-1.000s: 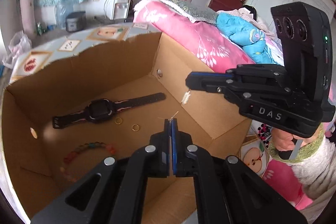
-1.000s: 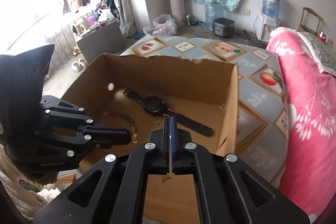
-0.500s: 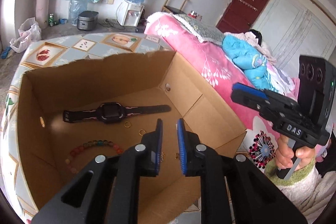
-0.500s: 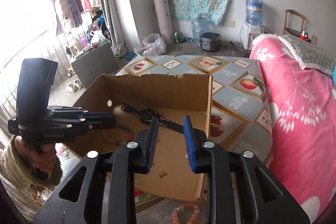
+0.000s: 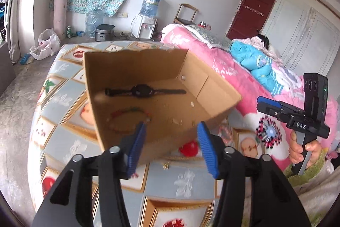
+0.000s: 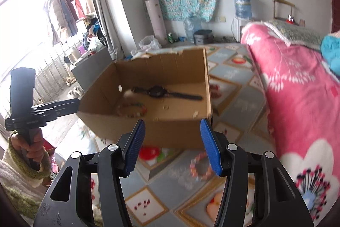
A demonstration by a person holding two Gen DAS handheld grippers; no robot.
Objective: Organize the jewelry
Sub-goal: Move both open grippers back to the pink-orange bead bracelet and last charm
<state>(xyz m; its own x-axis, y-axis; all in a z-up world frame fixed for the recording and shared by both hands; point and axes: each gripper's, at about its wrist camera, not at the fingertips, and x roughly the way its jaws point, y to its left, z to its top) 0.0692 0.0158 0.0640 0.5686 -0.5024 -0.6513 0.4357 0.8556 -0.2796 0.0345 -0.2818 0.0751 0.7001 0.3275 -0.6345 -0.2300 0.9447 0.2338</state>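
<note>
Both my tongs, left gripper (image 5: 171, 147) and right gripper (image 6: 173, 145), have just been spreading and hold nothing, with the cardboard box (image 6: 170, 133) at twelve o'clock holding the watch (image 6: 158, 92) and bead bracelet (image 6: 132, 109), another bracelet (image 6: 199, 167) lying outside it on the patterned cloth (image 6: 240, 107).

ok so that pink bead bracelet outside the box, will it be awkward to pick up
Probably a bit. The bracelet lies flat on the cloth, so jaws must pinch one side. It looks strung from round beads, so likely floppy, drooping once lifted, and apt to slip.
</note>
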